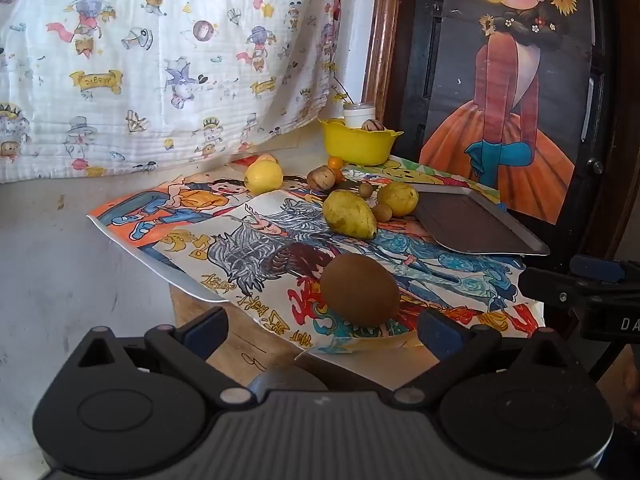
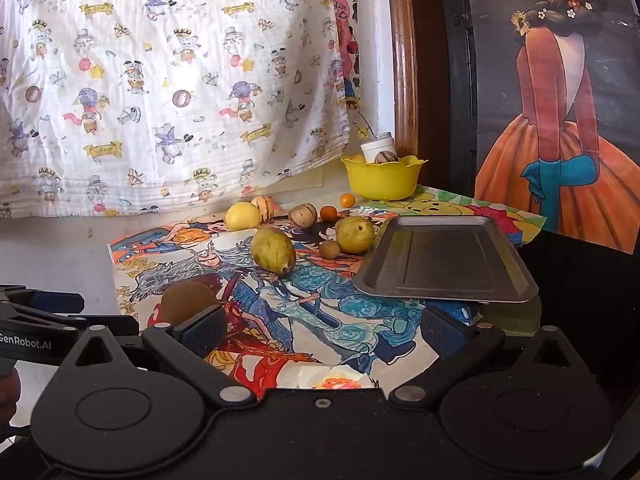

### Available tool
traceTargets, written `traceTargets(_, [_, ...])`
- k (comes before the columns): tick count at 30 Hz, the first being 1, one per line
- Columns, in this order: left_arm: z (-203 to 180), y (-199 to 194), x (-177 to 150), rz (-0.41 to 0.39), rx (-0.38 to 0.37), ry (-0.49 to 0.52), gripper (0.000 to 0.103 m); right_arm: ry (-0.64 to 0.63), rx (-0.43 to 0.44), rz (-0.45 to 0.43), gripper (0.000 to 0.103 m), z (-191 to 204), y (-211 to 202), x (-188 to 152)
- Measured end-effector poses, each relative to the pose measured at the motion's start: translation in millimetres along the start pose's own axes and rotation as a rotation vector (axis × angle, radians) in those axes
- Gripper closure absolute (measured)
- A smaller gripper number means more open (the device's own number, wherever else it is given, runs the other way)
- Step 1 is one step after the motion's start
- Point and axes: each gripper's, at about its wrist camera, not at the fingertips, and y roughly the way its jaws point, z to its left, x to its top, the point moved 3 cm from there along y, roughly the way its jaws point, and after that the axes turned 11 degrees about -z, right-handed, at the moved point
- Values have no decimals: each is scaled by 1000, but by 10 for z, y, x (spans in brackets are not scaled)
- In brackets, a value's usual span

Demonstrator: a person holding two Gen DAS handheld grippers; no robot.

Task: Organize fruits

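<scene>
Both your claws gape wide and hold nothing: left claw (image 1: pixel 322 330) just short of the kiwi (image 1: pixel 360 289), right claw (image 2: pixel 322 330) over the drawings (image 2: pixel 304 300). Pears (image 2: pixel 273 251), lemon (image 2: pixel 242 215) and small fruits lie loose on the worktop beside the tray (image 2: pixel 448 260); the bowl (image 2: pixel 382 178) sits behind.

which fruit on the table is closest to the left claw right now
The brown kiwi, alone at the near edge just ahead of the open left claw. The yellow-green fruits sit farther back.
</scene>
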Motion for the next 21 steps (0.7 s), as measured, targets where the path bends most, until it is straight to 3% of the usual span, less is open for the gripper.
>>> traceTargets(21, [-5,2,-1,0,1,1,0,-3,0,2,0,16,4,-8])
